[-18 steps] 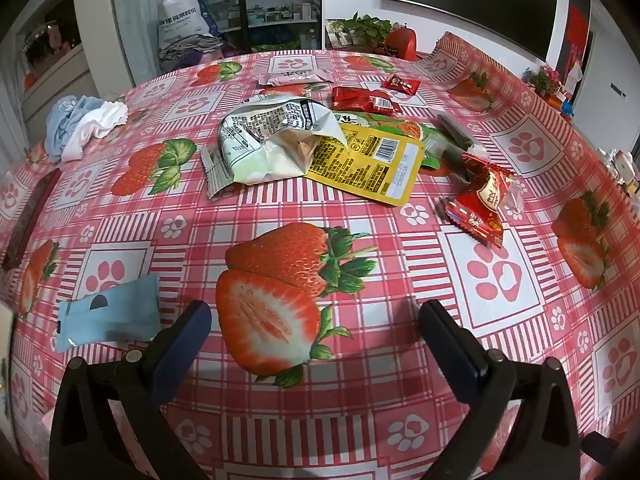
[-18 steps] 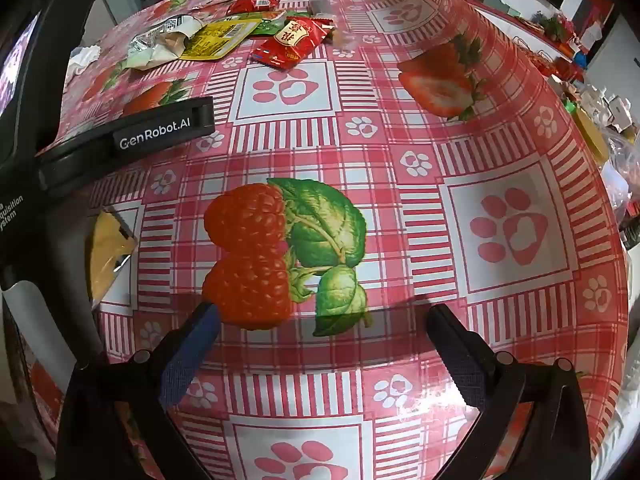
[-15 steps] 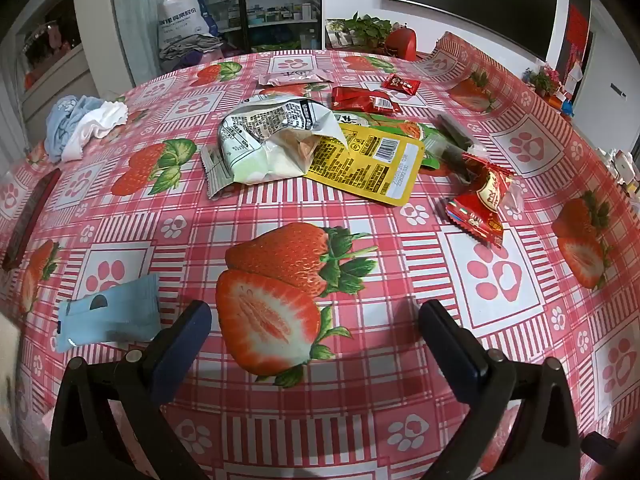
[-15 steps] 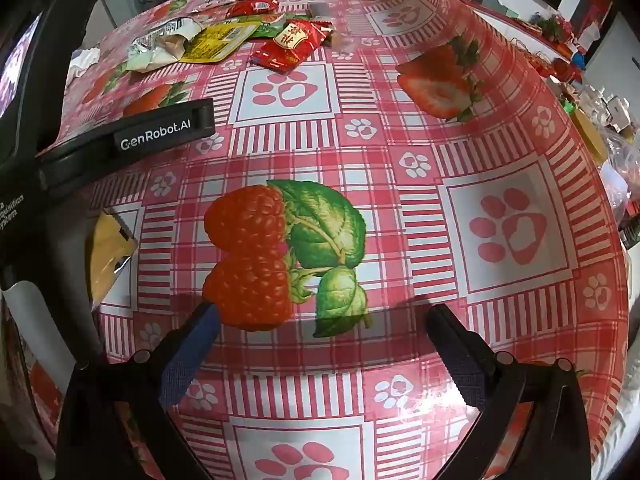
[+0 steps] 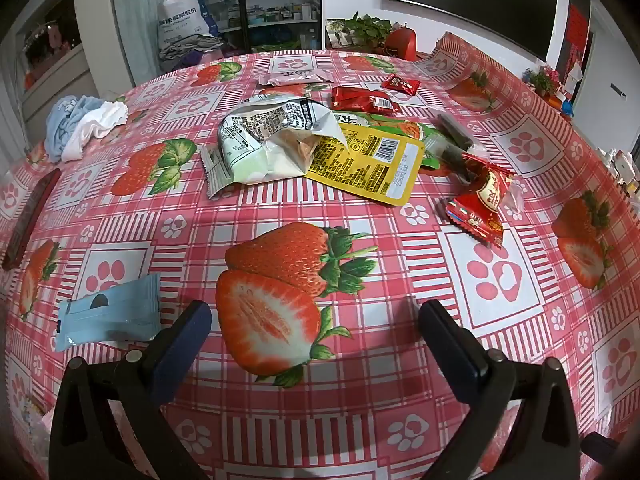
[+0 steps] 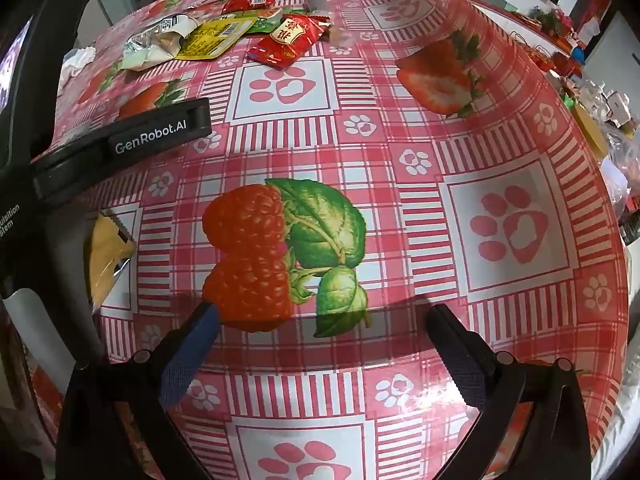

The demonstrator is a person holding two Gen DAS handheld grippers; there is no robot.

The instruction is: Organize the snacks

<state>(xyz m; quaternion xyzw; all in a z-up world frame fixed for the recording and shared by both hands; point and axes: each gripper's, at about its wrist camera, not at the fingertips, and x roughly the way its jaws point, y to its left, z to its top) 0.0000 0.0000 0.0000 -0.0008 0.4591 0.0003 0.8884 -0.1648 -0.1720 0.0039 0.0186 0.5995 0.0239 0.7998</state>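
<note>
Snack packets lie scattered on a red strawberry-print tablecloth [image 5: 192, 216]. A torn silver-green bag [image 5: 272, 140] overlaps a flat yellow pouch [image 5: 372, 164]; red packets [image 5: 480, 204] [image 5: 362, 100] and a small pink one [image 5: 296, 77] lie around them. A light blue packet [image 5: 108, 312] rests just left of my left gripper [image 5: 314, 316], which hovers open and empty above the cloth. In the right wrist view, my right gripper [image 6: 320, 320] is open and empty over a printed raspberry, with the snack pile [image 6: 208, 36] far ahead and a yellow packet [image 6: 106, 256] at the left.
A blue and white cloth [image 5: 80, 124] lies at the far left of the table, with a dark flat bar [image 5: 30, 216] near the left edge. The other gripper's black body [image 6: 120, 140] reaches in from the left in the right wrist view. Clutter lines the table's right side.
</note>
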